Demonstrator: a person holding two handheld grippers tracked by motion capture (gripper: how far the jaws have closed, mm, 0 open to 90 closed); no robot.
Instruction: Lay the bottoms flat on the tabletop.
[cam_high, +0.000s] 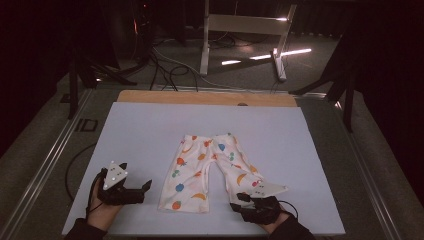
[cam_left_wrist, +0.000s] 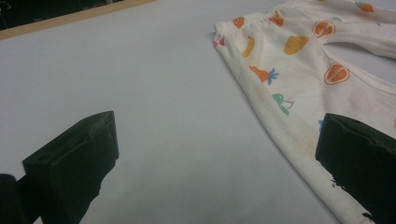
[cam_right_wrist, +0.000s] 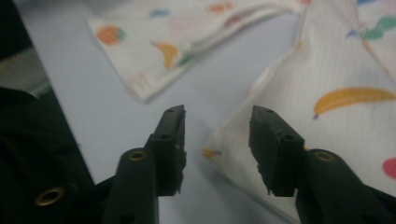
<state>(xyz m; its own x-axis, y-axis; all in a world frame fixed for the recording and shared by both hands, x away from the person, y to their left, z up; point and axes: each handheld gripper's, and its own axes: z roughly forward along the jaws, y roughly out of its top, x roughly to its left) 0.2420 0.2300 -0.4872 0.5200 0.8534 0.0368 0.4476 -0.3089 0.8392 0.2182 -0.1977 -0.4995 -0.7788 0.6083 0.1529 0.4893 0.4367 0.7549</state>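
Observation:
A pair of small white trousers (cam_high: 205, 165) printed with coloured fruit lies flat on the white board (cam_high: 150, 130), waistband away from me, legs toward me. My left gripper (cam_high: 144, 191) rests on the board just left of the left leg's hem, jaws wide open and nothing between them; the left gripper view has that leg (cam_left_wrist: 299, 70) running past the right-hand jaw of the left gripper (cam_left_wrist: 217, 135). My right gripper (cam_high: 238, 201) is at the right leg's hem. Its jaws stand apart in the right gripper view (cam_right_wrist: 217, 112), above the hem corner (cam_right_wrist: 336, 70), not pressing it.
The board lies on a wooden table whose far edge (cam_high: 200, 97) shows past it. Beyond stand a white metal frame (cam_high: 240, 30) and cables (cam_high: 165, 65) on the floor. Bare board stretches left of the trousers (cam_left_wrist: 140, 70).

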